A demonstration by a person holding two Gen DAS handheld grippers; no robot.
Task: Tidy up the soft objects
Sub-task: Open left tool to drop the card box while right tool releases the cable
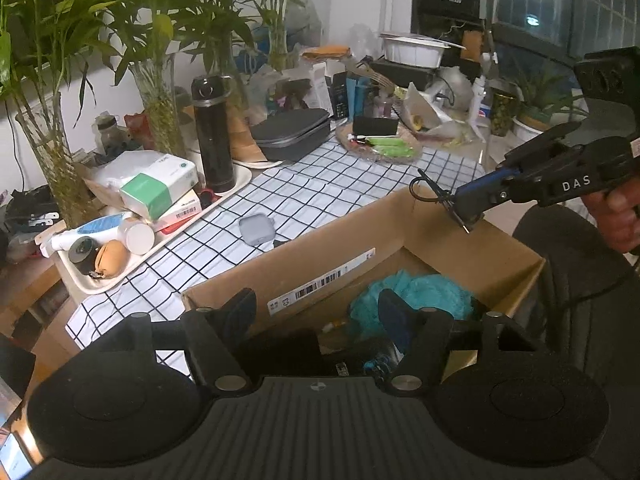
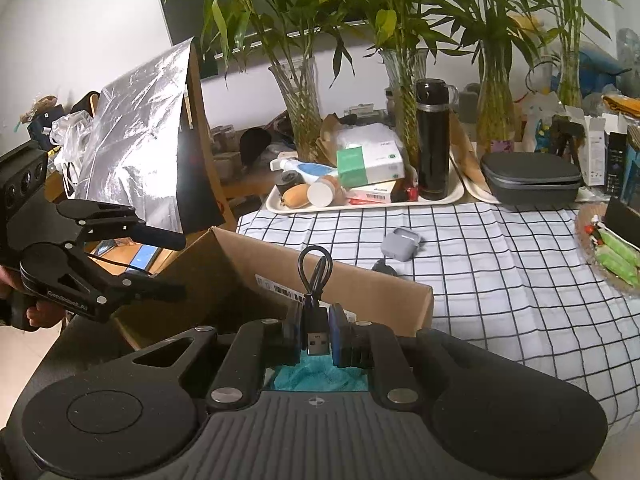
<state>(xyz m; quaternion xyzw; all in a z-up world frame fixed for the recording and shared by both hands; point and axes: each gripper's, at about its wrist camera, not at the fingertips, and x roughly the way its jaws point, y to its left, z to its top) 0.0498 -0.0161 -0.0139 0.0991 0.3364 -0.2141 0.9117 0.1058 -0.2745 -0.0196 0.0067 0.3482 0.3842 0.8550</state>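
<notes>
My right gripper is shut on a short black USB cable, looped above the pads, and holds it over the open cardboard box. It also shows in the left wrist view above the box's far rim. A teal fluffy cloth lies inside the box; it also shows below the right gripper's fingers. My left gripper is open and empty over the box's near side; it shows at the left of the right wrist view.
A grey earbud case lies on the checked tablecloth beyond the box. A tray holds a black flask, boxes and bottles. Vases of bamboo, a grey zip case and a snack dish stand behind.
</notes>
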